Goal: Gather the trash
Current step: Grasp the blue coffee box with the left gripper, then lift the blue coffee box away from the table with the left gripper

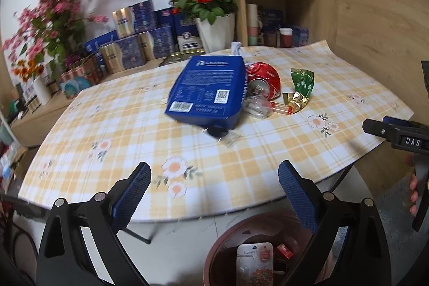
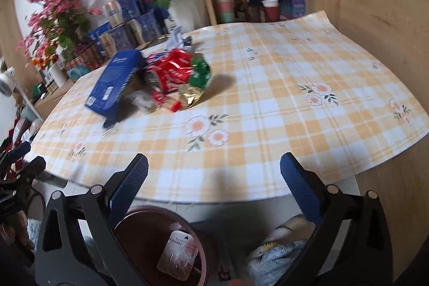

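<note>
Blue box [image 1: 206,90], red can [image 1: 264,81] and wrappers heaped mid-surface [image 1: 268,149]; bin [image 1: 214,256] below edge. Both claws, left [image 1: 214,195] and right [image 2: 214,184], released, empty. Next: reach, grasp one piece.

The tablecloth [image 1: 241,152] looks like smooth, slightly glossy vinyl. The blue box [image 1: 206,90] is matt printed card, the crushed can [image 1: 264,81] shiny metal, the green-gold wrapper [image 1: 301,87] crinkled foil. The brown bin [image 1: 214,259] seems glossy plastic. The shelving [image 1: 335,4] is matt wood grain.
</note>
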